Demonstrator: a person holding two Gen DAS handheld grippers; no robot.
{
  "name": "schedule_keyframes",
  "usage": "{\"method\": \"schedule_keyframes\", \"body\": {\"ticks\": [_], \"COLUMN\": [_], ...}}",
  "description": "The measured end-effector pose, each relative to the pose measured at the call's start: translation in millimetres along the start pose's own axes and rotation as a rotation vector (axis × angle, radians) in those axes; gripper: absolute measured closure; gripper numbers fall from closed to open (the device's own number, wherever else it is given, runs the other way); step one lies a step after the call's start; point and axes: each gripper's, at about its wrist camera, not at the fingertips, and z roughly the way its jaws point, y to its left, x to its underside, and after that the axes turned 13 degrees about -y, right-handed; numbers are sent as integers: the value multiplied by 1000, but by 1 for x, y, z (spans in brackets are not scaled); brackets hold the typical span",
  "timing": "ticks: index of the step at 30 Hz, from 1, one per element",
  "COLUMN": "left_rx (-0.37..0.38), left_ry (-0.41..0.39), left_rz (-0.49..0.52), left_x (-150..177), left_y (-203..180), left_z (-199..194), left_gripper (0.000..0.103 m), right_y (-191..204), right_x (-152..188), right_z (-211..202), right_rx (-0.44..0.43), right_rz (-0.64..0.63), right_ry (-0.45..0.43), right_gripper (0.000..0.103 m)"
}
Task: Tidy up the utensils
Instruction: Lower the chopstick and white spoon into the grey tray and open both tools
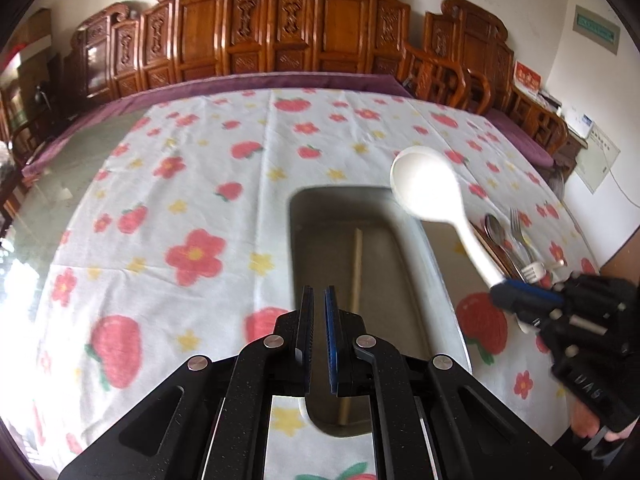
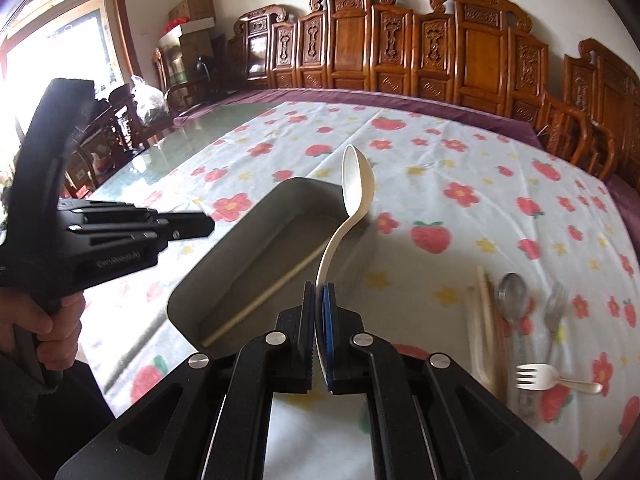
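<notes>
My right gripper (image 2: 319, 292) is shut on the handle of a white plastic spoon (image 2: 355, 188) and holds it in the air over the right edge of a grey tray (image 2: 240, 236). The spoon (image 1: 430, 190) and right gripper (image 1: 508, 290) also show in the left wrist view. One wooden chopstick (image 1: 356, 264) lies in the tray (image 1: 416, 248). My left gripper (image 1: 318, 296) is shut and empty above the tray's near end; it also shows in the right wrist view (image 2: 200, 222).
On the flowered cloth (image 2: 460, 168) right of the tray lie chopsticks (image 2: 486, 320), a metal spoon (image 2: 512, 296), a fork (image 2: 556, 304) and a small fork (image 2: 538, 376). Carved wooden chairs (image 2: 400, 44) line the far table edge.
</notes>
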Motion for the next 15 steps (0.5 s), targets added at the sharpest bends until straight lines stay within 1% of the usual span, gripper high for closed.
{"method": "schedule_keyframes", "body": {"ticks": [6, 12, 15], "left_rx": [-25, -52, -54], "left_ry": [-37, -68, -78], "left_rz": [-36, -58, -67], "left_x": [-8, -11, -12], "left_y": [24, 38, 42], "left_z": [-10, -16, -19], "left_gripper": [98, 98, 98], "right_y": [18, 35, 42], "right_x": [-4, 2, 6], "right_z": [35, 61, 66], "right_rx": [-44, -50, -53], "right_rz": [58, 65, 34], "right_ry": [55, 120, 112], "right_gripper": [98, 97, 91]}}
